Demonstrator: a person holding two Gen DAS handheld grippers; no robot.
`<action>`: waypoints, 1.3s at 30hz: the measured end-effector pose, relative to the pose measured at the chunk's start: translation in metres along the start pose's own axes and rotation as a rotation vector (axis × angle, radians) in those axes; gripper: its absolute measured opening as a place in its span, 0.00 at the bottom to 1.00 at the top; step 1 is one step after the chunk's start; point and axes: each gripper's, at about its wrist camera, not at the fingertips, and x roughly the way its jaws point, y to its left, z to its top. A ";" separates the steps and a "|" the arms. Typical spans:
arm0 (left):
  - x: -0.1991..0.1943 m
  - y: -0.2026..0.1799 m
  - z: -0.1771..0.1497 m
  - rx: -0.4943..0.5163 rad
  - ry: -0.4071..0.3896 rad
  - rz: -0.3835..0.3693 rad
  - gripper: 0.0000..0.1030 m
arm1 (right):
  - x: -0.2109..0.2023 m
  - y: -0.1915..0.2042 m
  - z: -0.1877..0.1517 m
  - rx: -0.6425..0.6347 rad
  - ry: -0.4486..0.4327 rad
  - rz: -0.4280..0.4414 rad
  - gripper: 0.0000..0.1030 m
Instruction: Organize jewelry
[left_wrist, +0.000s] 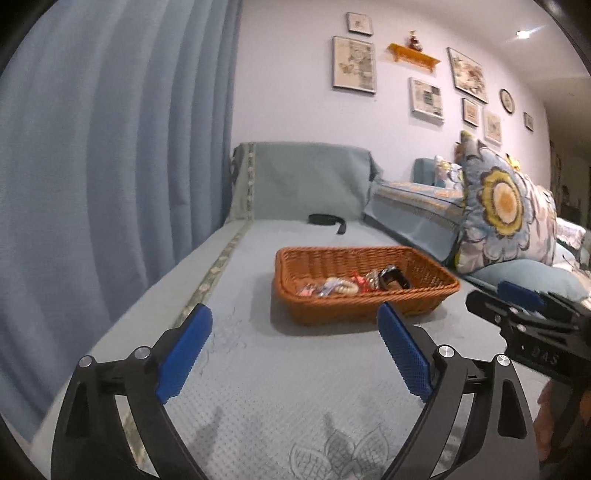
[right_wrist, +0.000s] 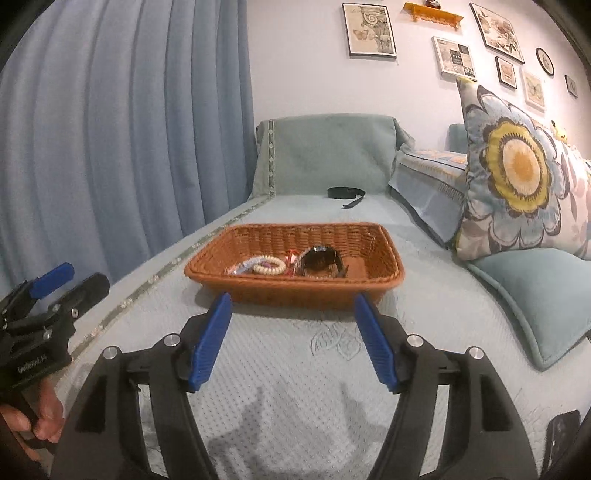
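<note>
A brown wicker basket (left_wrist: 413, 273) (right_wrist: 384, 258) sits on the pale blue sofa seat. It holds a black watch (left_wrist: 395, 278) (right_wrist: 323, 258), a cream bead bracelet (left_wrist: 345, 288) (right_wrist: 269, 266) and several small colourful pieces. A black strap (left_wrist: 327, 220) (right_wrist: 345, 192) lies on the seat behind the basket. My left gripper (left_wrist: 295, 325) is open and empty, short of the basket's near wall. My right gripper (right_wrist: 293, 314) is open and empty, just before the basket's near rim. Each gripper shows at the edge of the other's view.
A blue curtain (left_wrist: 110, 166) hangs along the left. A floral pillow (right_wrist: 517, 166) and a plain teal cushion (right_wrist: 535, 295) lie to the right of the basket. A dark phone-like object (right_wrist: 561, 439) lies at the bottom right. Framed pictures hang on the wall.
</note>
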 end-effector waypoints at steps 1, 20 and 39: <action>0.002 0.002 -0.002 -0.008 0.006 0.003 0.86 | 0.003 0.000 -0.004 -0.008 0.005 -0.004 0.63; 0.016 -0.002 -0.020 0.011 0.037 0.099 0.92 | 0.010 0.006 -0.018 -0.015 -0.010 -0.052 0.73; 0.018 -0.002 -0.018 -0.001 0.045 0.109 0.92 | 0.013 0.010 -0.018 -0.029 0.004 -0.056 0.78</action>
